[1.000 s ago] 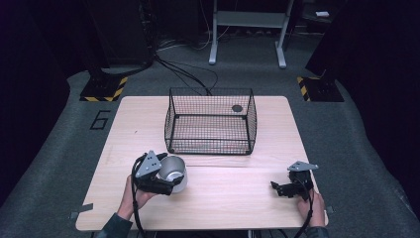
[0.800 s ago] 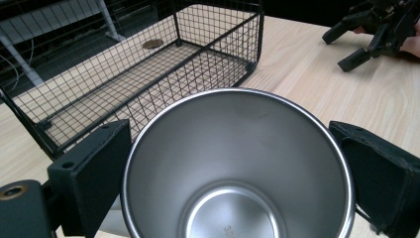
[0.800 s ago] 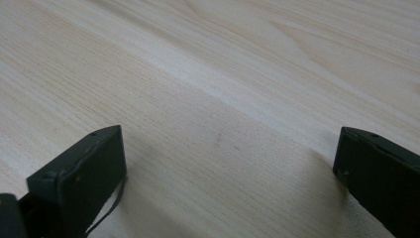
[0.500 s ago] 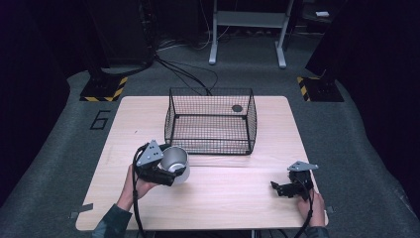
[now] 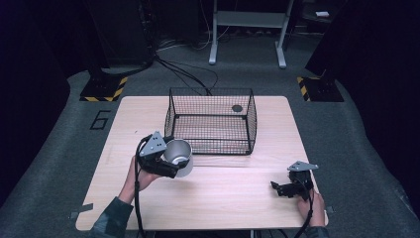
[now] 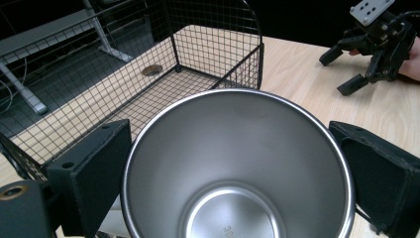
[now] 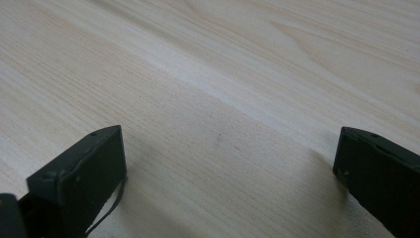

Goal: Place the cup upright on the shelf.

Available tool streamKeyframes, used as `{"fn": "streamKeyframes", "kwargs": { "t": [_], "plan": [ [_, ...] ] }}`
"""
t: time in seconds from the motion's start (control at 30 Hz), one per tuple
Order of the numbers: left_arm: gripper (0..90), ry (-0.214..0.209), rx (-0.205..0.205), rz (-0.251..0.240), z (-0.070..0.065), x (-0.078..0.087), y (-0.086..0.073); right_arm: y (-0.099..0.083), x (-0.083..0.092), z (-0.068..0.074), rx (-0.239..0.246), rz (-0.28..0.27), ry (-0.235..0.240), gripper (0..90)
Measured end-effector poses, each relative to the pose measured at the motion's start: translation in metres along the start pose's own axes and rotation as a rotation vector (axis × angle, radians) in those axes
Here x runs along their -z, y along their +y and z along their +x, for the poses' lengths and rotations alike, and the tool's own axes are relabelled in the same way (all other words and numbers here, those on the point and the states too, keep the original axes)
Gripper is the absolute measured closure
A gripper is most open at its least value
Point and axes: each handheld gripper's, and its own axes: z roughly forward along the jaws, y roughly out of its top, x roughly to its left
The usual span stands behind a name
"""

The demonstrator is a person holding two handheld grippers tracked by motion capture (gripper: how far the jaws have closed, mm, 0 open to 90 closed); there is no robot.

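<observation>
Steel, smooth and rigid, the cup (image 6: 237,163) looks light but probably slippery, so squeezing it across the outer wall just under the rim seems the surest hold. That is where the left gripper (image 5: 171,161) pinches it, raised near the table's (image 5: 233,198) front left, mouth tilted up. Just beyond stands the black wire basket (image 5: 213,121), its near wall in the way, a small dark disc (image 5: 237,108) inside. The right gripper (image 5: 283,188) rests well apart, jaws spread, empty.
</observation>
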Motion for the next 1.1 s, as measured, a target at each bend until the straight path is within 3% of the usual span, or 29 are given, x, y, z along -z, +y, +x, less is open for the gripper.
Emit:
{"fn": "streamKeyframes", "kwargs": {
  "t": [1.1],
  "plan": [
    [6.5,-0.005,-0.005,-0.03,0.024,-0.025,0.043,0.0,0.0,-0.001,0.006,-0.001,0.001,0.0]
  ]
}}
